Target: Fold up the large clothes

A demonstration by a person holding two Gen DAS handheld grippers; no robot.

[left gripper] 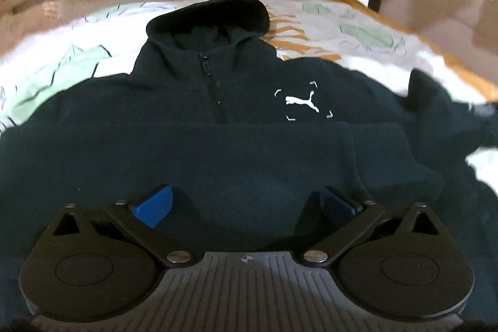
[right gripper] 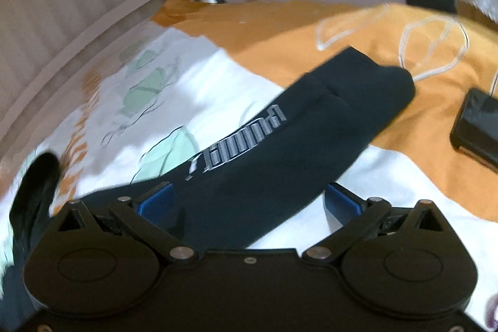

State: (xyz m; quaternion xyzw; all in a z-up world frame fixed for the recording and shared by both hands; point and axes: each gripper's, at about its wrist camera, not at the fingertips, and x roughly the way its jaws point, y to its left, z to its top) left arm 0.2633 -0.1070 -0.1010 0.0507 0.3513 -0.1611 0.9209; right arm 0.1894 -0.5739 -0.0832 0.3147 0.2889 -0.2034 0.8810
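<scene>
Patterned bedsheet (left gripper: 358, 30) is covered by a dark hoodie (left gripper: 218, 145); left gripper (left gripper: 246, 203) and right gripper (right gripper: 249, 201) are spread wide, nothing gripped, with the sleeve (right gripper: 295, 126) lying between the right fingers.

hoodie (left gripper: 218, 145) hem hidden, phone (right gripper: 477, 126) cropped

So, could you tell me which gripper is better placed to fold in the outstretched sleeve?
Right gripper: open, straddling the sleeve. Left gripper is open over the hoodie's body.

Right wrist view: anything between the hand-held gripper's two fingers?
Yes. The hoodie's dark sleeve runs up between the right hand-held gripper's open fingers, its cuff on the orange part of the bedsheet. Nothing else lies there.
</scene>
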